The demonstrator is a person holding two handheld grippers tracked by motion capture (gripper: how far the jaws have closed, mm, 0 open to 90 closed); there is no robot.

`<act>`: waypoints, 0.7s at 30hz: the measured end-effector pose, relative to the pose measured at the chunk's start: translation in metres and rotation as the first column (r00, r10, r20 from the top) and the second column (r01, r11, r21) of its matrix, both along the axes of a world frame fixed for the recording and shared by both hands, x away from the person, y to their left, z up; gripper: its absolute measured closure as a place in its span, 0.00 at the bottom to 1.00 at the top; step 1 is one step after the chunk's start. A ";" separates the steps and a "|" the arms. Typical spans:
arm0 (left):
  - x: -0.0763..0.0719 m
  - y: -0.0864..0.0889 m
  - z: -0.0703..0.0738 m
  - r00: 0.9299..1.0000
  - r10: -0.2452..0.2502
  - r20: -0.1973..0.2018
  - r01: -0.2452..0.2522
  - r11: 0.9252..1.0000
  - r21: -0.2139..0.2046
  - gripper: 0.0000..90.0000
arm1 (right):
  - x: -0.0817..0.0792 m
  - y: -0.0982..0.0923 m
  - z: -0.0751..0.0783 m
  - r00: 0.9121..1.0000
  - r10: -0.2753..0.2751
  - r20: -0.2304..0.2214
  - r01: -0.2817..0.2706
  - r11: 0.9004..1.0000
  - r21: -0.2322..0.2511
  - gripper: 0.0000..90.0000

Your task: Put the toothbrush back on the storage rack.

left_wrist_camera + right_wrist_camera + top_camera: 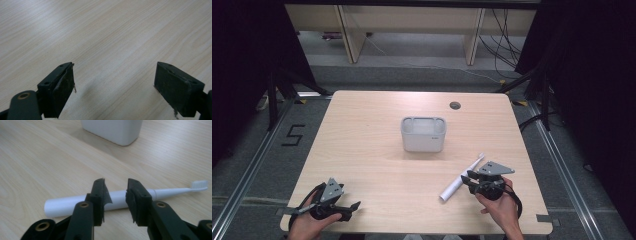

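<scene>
**Ana:** Toothbrush (117, 199) first: it lies flat on the table (377, 150), on the near right side of the white holder (423, 134) and well apart from it, bristle end angled toward the holder. Which step would you call this?

**Ben:** The pickup, I'd judge. In the right gripper view the right gripper (117, 203) sits over the handle with one jaw on each side of it, narrowed to a small gap. The jaws stand partly closed, but I can't see the pads pressing the plastic, so I wouldn't call it a pinch yet.

**Ana:** And the other one?

**Ben:** The left gripper (113, 87) is spread wide with nothing but bare wood between its jaws. It sits far to the near left of the holder (112, 130) and looks idle.

**Ana:** So the next move?

**Ben:** Probably finish closing on the handle, lift, then turn the brush upright so it can drop into one of the holder's openings. The handle is round and smooth and could roll or slip, so the squeeze should land square across it.

**Ana:** Anything you can't make out?

**Ben:** The jaws cover the stretch of handle between them, so contact is unclear. The holder's top is cut off in the right gripper view, and from the high view its compartments are too small to count surely.
</scene>
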State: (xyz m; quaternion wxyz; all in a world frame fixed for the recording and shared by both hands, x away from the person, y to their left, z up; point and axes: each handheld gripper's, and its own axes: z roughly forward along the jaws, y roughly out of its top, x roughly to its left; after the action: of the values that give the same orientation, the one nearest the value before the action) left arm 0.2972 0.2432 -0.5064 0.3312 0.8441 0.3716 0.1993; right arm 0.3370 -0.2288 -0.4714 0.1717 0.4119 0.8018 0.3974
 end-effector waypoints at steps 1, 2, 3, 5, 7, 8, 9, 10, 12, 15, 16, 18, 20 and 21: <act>0.000 0.001 0.001 1.000 -0.009 -0.011 0.009 1.000 0.019 0.17 | 0.001 0.001 0.000 1.000 0.016 0.013 -0.015 1.000 -0.010 0.78; 0.000 0.001 0.001 1.000 -0.008 -0.009 0.008 1.000 0.016 0.17 | 0.002 0.003 -0.001 0.999 0.032 0.014 -0.031 0.999 -0.010 0.79; 0.000 -0.002 -0.001 1.000 0.010 -0.001 -0.010 1.000 -0.030 0.18 | 0.001 0.005 -0.001 0.999 0.035 0.010 -0.035 0.999 -0.016 0.80; 0.001 -0.001 -0.001 1.000 0.000 0.002 0.000 1.000 -0.006 0.17 | 0.001 0.010 -0.002 1.000 0.031 0.002 -0.031 1.000 -0.008 0.83; 0.001 -0.001 -0.001 1.000 0.001 0.001 -0.001 1.000 -0.005 0.18 | 0.002 0.012 -0.003 0.998 0.058 0.025 -0.058 0.998 -0.016 0.87; 0.001 -0.001 -0.001 1.000 0.000 -0.001 0.000 1.000 -0.003 0.18 | 0.001 0.015 -0.003 0.999 0.051 -0.004 -0.051 0.999 -0.005 0.88; 0.001 -0.001 -0.001 1.000 0.002 0.000 -0.002 1.000 -0.007 0.18 | 0.001 0.018 -0.003 0.998 0.068 0.007 -0.068 0.998 -0.013 0.91; 0.001 -0.002 -0.001 1.000 0.003 0.004 -0.003 1.000 -0.017 0.18 | 0.001 0.018 -0.003 0.998 0.068 0.007 -0.068 0.998 -0.013 0.91; 0.001 0.000 0.000 1.000 -0.012 -0.006 0.012 1.000 -0.001 0.18 | 0.003 0.021 -0.004 0.994 0.106 0.027 -0.106 0.994 -0.032 0.94; 0.001 0.000 0.000 1.000 -0.012 -0.003 0.012 1.000 -0.003 0.18 | 0.004 0.027 -0.005 0.991 0.132 0.029 -0.130 0.991 -0.043 0.98; 0.001 0.000 -0.001 1.000 -0.010 -0.002 0.010 1.000 -0.001 0.18 | 0.003 0.029 -0.005 0.990 0.138 0.012 -0.138 0.990 -0.043 0.98; 0.001 -0.002 -0.002 1.000 0.004 0.004 -0.004 1.000 -0.022 0.18 | 0.004 0.036 -0.007 0.989 0.144 -0.005 -0.145 0.989 -0.042 0.99; 0.001 -0.001 -0.001 1.000 0.002 0.007 -0.002 1.000 -0.020 0.18 | 0.006 0.038 -0.008 0.988 0.157 -0.001 -0.157 0.986 -0.051 0.99; 0.001 -0.001 -0.001 1.000 0.002 0.007 -0.002 1.000 -0.020 0.18 | 0.006 0.038 -0.008 0.988 0.157 -0.001 -0.157 0.986 -0.051 0.99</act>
State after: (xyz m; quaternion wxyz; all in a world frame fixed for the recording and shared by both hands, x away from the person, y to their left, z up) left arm 0.2985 0.2418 -0.5076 0.3407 0.8396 0.3733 0.1990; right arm 0.3431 -0.1907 -0.4792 0.1517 0.3424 0.8413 0.3898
